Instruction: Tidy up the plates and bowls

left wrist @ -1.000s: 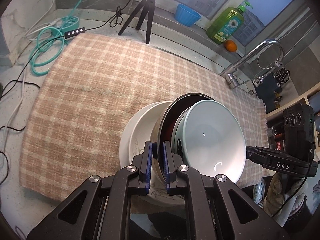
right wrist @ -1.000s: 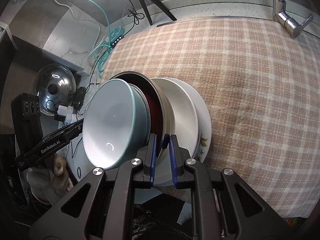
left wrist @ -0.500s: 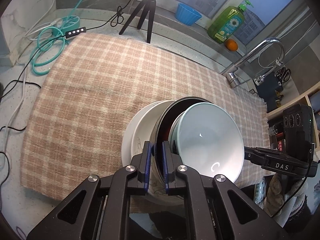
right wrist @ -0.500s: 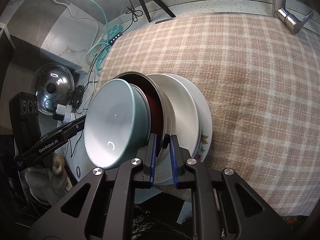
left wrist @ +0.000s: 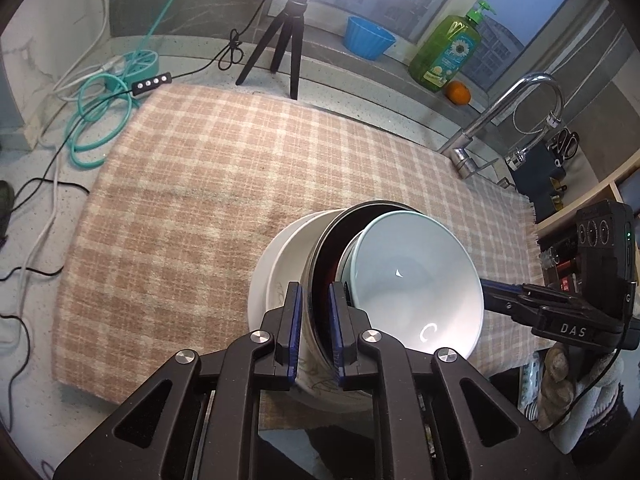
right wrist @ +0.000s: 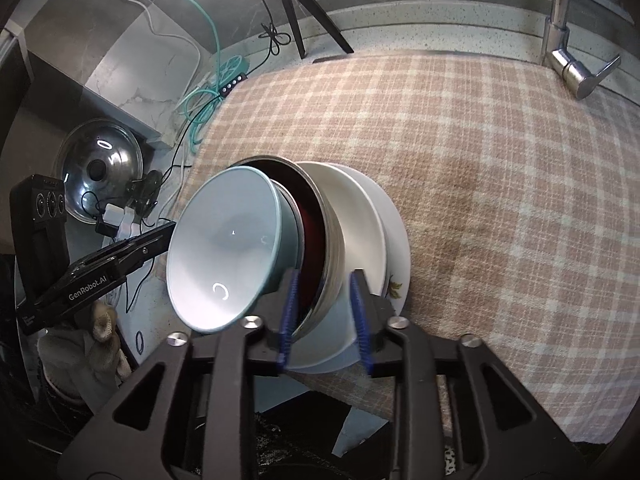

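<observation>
A stack of dishes rests on the checked cloth (left wrist: 200, 200) near its front edge: a white plate (left wrist: 258, 280), a white bowl (left wrist: 292, 256), a steel bowl (left wrist: 332, 240) with a dark red inside, and a pale blue bowl (left wrist: 416, 280) on top. My left gripper (left wrist: 315, 320) straddles the steel bowl's near rim; its jaws are opening and a thin gap shows beside the rim. From the opposite side my right gripper (right wrist: 324, 312) straddles the steel bowl (right wrist: 332, 232) rim too. Its jaws are opening wider, and both pads stand clear of the metal. The pale blue bowl (right wrist: 224, 256) leans inside.
A black tripod (left wrist: 288, 40), a coiled teal cable (left wrist: 100, 112), a blue cup (left wrist: 368, 38) and a green soap bottle (left wrist: 448, 52) line the back. The faucet (left wrist: 500, 120) stands at the cloth's right end. A steel pot lid (right wrist: 100, 168) lies beyond its left end.
Both grippers were shut on the steel bowl's rim; now their jaws have parted, the right much more than the left. The stack has barely shifted.
</observation>
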Motion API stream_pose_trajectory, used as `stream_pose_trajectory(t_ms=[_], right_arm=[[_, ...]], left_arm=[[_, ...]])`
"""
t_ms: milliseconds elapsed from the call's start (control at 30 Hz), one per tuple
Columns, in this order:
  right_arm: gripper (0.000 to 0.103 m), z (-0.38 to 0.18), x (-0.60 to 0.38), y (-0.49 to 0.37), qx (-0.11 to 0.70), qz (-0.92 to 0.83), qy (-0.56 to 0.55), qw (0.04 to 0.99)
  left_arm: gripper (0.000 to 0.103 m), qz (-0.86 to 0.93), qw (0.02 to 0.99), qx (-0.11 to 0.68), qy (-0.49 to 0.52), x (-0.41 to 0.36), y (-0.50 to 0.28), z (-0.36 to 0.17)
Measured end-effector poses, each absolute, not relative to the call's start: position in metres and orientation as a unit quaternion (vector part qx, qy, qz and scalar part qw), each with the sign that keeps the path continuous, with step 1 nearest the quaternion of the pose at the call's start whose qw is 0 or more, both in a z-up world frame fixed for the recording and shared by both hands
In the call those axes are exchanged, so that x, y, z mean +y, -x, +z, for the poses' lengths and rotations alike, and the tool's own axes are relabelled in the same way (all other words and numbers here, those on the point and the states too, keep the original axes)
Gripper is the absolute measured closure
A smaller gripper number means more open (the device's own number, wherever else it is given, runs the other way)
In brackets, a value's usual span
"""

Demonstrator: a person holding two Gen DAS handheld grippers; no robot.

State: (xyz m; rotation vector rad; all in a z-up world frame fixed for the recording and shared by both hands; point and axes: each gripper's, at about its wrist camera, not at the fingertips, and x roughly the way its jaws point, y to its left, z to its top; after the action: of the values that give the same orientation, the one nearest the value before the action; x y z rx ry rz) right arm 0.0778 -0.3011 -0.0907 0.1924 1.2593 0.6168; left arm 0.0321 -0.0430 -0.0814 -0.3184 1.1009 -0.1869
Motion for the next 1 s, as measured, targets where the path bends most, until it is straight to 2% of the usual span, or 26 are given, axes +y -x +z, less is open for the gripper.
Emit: stream_pose_trajectory(t_ms=[100, 167, 467, 567, 700, 833, 900, 933, 1000], right_arm=[[0.063, -0.086, -0.304, -0.077, 0.571, 0.282, -0.085, 0.766], [0.059, -0.084, -0.306, -0.076, 0.568, 0.279, -0.084, 0.770], [0.057, -0.071, -0.311, -0.065, 0.546, 0.271, -0.069, 0.790], [0.046, -0.062, -0.311, -0.059, 0.529, 0.268, -0.058, 0.803], [0.042, -0.048, -0.311, -0.051, 0.507, 0.266, -0.044, 0.819], [0.031, -0.035, -0.313, -0.040, 0.479, 0.259, -0.024, 0.839], [0.022, -0.027, -0.314, -0.034, 0.460, 0.254, -0.017, 0.851], [0.015, -0.023, -0.314, -0.030, 0.450, 0.252, -0.014, 0.857], [0.010, -0.016, -0.314, -0.024, 0.432, 0.246, -0.008, 0.868]], left_arm=[[0.091, -0.084, 0.839, 0.517, 0.150, -0.041, -0.030, -0.080], [0.085, -0.080, 0.841, 0.514, 0.147, -0.040, -0.028, -0.078], [0.082, -0.066, 0.856, 0.495, 0.132, -0.038, -0.018, -0.065], [0.072, -0.063, 0.867, 0.480, 0.120, -0.041, -0.013, -0.056], [0.050, -0.057, 0.881, 0.459, 0.102, -0.047, -0.004, -0.043], [0.038, -0.045, 0.892, 0.441, 0.087, -0.051, 0.005, -0.032], [0.033, -0.036, 0.898, 0.431, 0.080, -0.052, 0.009, -0.026], [0.032, -0.031, 0.900, 0.427, 0.075, -0.053, 0.011, -0.023], [0.030, -0.022, 0.904, 0.421, 0.070, -0.053, 0.014, -0.019]])
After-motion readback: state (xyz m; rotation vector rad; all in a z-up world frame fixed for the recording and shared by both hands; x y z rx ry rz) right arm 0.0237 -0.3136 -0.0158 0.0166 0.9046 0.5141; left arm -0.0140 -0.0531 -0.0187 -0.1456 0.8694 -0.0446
